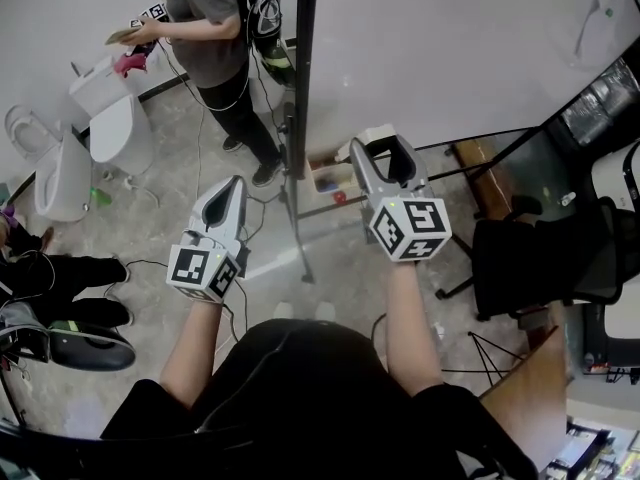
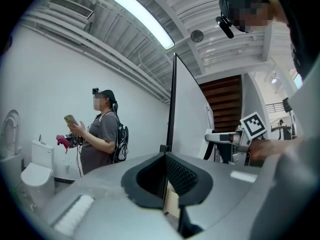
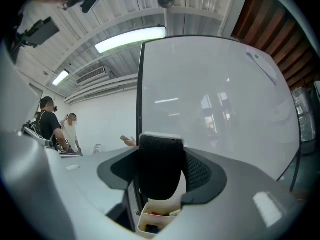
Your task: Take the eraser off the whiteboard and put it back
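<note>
The eraser (image 3: pixel 160 171), black felt with a white back, stands upright between the jaws of my right gripper (image 3: pixel 161 179), which is shut on it. That gripper (image 1: pixel 385 160) is held level in front of the whiteboard (image 1: pixel 460 48), a little off its surface (image 3: pixel 215 99); the eraser (image 1: pixel 380 136) shows at its tips. My left gripper (image 1: pixel 236 186) hovers lower and to the left, beside the board's black frame post (image 1: pixel 303 68). Its jaws (image 2: pixel 165 184) are shut with nothing in them.
A small white box of markers (image 3: pixel 155 219) hangs below the board (image 1: pixel 328 178). A person with a phone (image 1: pixel 215 28) stands beyond the post. A toilet (image 1: pixel 110 118) is at the left, a black chair (image 1: pixel 545 253) at the right, a seated person (image 1: pixel 50 278) at far left.
</note>
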A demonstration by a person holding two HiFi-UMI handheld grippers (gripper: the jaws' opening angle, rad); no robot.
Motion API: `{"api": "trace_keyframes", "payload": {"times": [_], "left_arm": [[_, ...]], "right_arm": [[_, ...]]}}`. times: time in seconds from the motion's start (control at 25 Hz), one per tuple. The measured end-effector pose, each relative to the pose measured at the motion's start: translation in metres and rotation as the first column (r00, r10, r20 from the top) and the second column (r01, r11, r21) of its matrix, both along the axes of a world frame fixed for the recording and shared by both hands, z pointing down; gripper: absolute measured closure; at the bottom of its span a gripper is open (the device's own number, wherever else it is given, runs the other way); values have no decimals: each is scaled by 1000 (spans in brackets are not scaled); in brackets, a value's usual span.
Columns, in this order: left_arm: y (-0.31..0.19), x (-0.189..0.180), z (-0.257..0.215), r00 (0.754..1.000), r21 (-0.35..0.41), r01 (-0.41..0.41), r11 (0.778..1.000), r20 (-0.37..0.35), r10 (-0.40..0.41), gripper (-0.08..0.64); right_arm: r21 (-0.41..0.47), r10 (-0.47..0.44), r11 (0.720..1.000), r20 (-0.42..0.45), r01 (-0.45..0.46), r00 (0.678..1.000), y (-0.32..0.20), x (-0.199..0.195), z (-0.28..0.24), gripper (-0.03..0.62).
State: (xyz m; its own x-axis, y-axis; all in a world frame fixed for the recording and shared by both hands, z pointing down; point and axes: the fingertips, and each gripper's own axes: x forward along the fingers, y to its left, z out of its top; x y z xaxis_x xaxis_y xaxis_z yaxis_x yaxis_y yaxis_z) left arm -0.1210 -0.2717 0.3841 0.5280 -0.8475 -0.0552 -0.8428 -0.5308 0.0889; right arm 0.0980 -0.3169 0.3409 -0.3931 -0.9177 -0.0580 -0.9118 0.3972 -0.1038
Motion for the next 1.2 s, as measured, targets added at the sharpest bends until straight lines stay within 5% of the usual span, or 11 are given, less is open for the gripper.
{"api": "trace_keyframes", "payload": {"times": [0.48,1.2], "left_arm": [[-2,5,-37,1000,68,-31,997,-2,31,557],[1,14,-41,997,71,-64,995,-31,66,555]], "right_arm": [[130,13,991,6,-14,1000,63,28,-62,325],[141,-4,990,13,3,1000,82,25,-68,324]]}}
